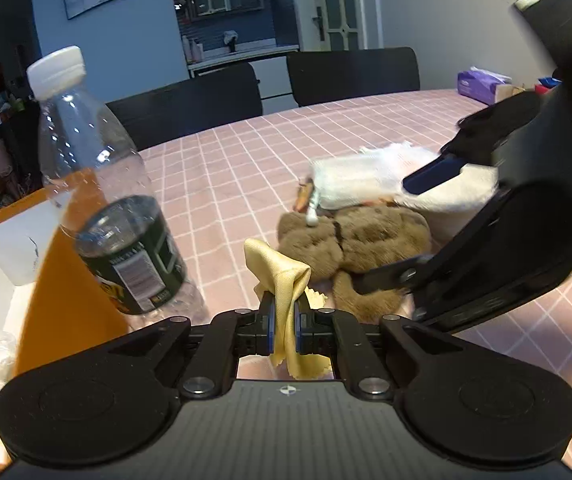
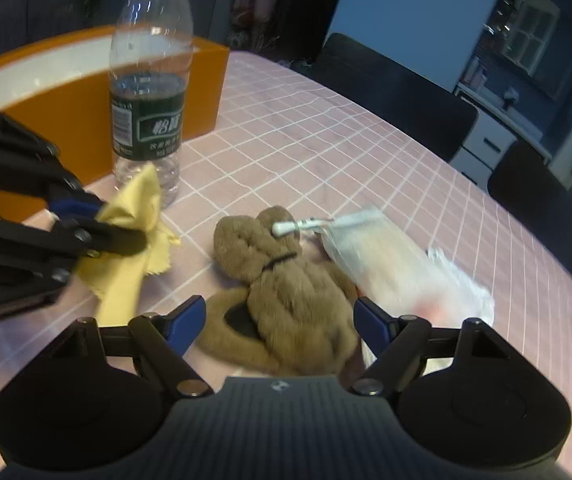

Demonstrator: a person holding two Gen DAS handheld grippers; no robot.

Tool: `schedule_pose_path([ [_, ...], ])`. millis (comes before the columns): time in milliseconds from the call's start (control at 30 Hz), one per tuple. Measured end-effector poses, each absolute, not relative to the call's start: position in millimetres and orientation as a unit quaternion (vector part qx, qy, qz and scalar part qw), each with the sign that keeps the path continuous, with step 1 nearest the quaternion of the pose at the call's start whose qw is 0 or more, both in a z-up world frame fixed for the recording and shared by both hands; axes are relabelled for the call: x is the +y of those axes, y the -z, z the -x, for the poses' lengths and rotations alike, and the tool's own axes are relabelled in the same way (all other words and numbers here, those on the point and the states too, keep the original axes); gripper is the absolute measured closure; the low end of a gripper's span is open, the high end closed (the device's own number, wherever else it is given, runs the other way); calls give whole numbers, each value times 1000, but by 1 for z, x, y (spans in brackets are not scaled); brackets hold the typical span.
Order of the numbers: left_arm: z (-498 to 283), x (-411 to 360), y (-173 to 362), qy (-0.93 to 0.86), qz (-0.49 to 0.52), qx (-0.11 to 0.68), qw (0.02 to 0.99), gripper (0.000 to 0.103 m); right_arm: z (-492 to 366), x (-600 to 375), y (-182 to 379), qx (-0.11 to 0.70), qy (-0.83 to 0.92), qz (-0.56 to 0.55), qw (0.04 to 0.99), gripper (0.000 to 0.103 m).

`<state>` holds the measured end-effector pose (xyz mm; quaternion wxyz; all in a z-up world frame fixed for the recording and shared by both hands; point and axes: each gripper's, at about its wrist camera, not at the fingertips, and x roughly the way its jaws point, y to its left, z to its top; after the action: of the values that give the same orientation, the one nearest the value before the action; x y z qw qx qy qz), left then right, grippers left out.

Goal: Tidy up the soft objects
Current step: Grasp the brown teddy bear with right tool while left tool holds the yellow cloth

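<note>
My left gripper (image 1: 284, 312) is shut on a yellow cloth (image 1: 282, 280), held just above the pink checked tablecloth; the cloth also shows in the right wrist view (image 2: 134, 240), pinched by the left gripper (image 2: 102, 224). A brown plush toy (image 1: 358, 240) lies on the table just beyond. My right gripper (image 2: 280, 316) is open, its blue-padded fingers (image 2: 188, 318) on either side of the plush toy (image 2: 286, 292), low over it. A white plastic bag (image 2: 398, 264) lies right of the toy, with a white earphone case (image 2: 298, 226) at the toy's far end.
A plastic water bottle (image 2: 150, 76) stands beside an orange box (image 2: 66, 80) at the left, also in the left wrist view (image 1: 102, 184). Black chairs (image 1: 350, 76) line the far table edge. A purple tissue pack (image 1: 482, 84) sits at the far right.
</note>
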<state>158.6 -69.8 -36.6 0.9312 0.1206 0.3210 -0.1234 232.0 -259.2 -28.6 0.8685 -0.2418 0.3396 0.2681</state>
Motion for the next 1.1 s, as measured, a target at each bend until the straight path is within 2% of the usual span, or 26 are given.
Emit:
schedule_pose_path([
  [233, -156, -68, 33, 119, -129, 315, 933, 93, -265, -239, 56, 362, -253, 271, 855, 25],
  [300, -155, -68, 33, 116, -130, 314, 933, 93, -267, -239, 64, 369, -246, 273, 854, 31],
  [367, -155, -66, 33, 116, -130, 315, 933, 93, -265, -239, 69, 365, -239, 283, 854, 45],
  [467, -154, -65, 33, 116, -129, 317, 932, 93, -259, -237, 66, 356, -231, 298, 855, 57],
  [567, -153, -68, 34, 119, -134, 318, 931, 93, -256, -236, 61, 366, -222, 300, 853, 64],
  [700, -149, -69, 34, 120, -142, 315, 930, 93, -250, -233, 58, 366, -219, 304, 852, 67],
  [1100, -127, -63, 18, 140, -144, 306, 931, 93, -207, -257, 11, 396, -240, 240, 853, 67],
])
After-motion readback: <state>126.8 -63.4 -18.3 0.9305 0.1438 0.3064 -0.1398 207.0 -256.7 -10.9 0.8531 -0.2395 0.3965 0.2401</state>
